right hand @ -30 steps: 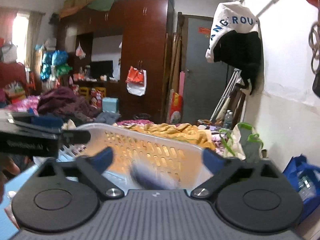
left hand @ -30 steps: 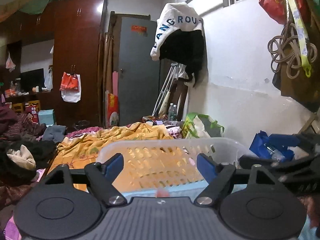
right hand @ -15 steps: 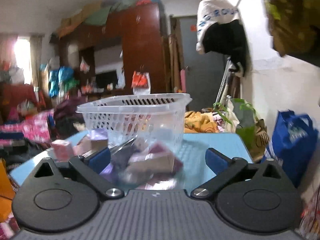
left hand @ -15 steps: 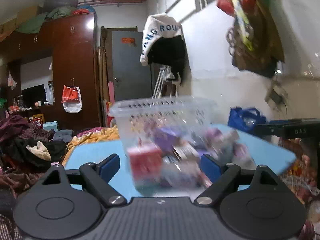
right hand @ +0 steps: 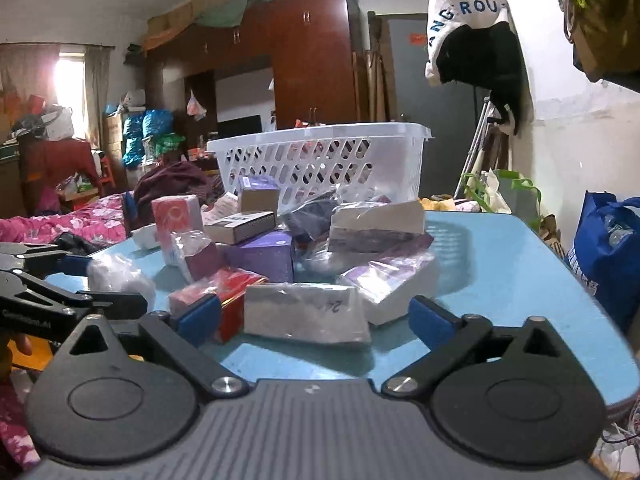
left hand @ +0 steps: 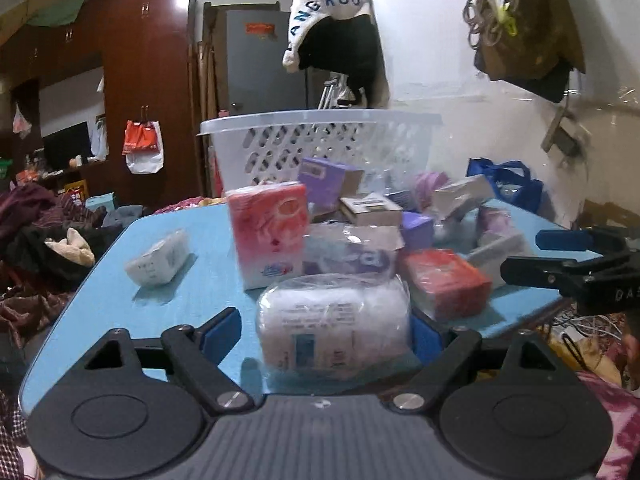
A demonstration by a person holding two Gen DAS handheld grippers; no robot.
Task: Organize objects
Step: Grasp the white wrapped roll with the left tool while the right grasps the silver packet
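Light-blue table [right hand: 500, 280], white slotted basket [right hand: 320, 160], purple box [right hand: 264, 256], red-pink pack [left hand: 268, 232].

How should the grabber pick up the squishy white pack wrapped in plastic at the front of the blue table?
Probably by its two short ends, coming in level from the near edge. The white pack lies on its side, long way across, already between the open fingers of the left gripper. Squeeze gently: it looks soft. The red box sits close on its right.

Hanging white garment [left hand: 328, 4], upper centre: "ANGROU". My other gripper's black arm [left hand: 592, 280], right edge: "DAS". Package print unreadable.
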